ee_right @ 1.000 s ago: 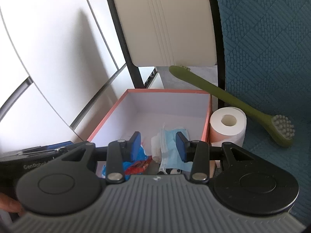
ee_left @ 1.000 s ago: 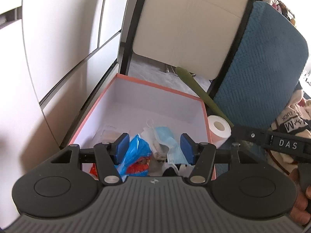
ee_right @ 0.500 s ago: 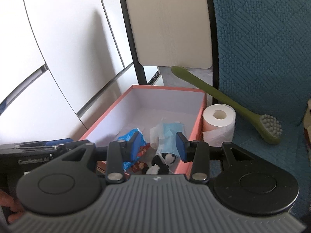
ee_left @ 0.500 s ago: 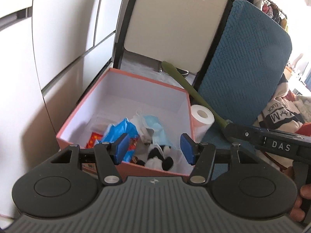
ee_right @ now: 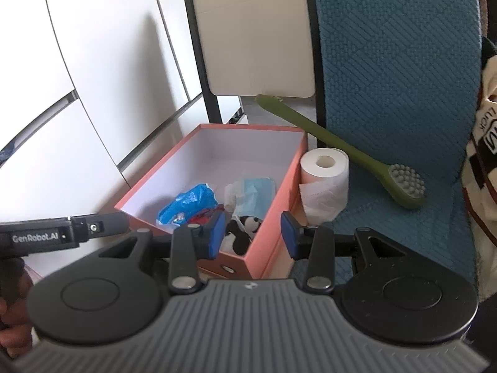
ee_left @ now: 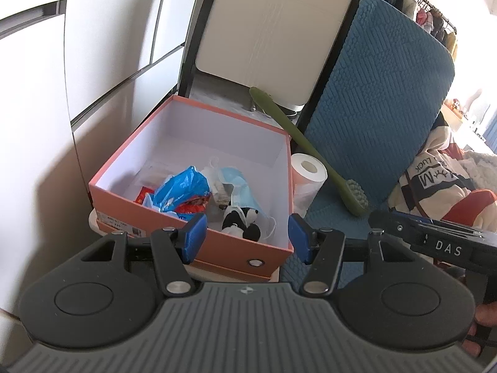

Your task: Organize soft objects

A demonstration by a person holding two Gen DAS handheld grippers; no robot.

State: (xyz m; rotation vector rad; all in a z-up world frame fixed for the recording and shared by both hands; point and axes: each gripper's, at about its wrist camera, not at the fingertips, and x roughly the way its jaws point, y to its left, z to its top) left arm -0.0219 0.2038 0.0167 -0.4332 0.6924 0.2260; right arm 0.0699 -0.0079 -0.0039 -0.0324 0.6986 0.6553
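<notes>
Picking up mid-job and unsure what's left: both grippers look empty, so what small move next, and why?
Probably bring the right gripper toward the white toilet paper roll. It stands outside the open orange cardboard box, against its right wall on the blue textured cushion, while other soft items already lie inside. Both grippers' jaws stand open and empty; the right is nearer.

From my seat, the salmon box point(ee_left: 192, 242) looks like matt cardboard, white inside. The blue bag point(ee_left: 183, 191) in it is glossy, crinkled plastic — the panda toy point(ee_left: 240, 222) plush. The teal cushion point(ee_right: 394, 71) is coarse, knobbly cloth; the green brush point(ee_right: 335, 143) smooth, matt — the roll point(ee_right: 324, 175) soft paper.
</notes>
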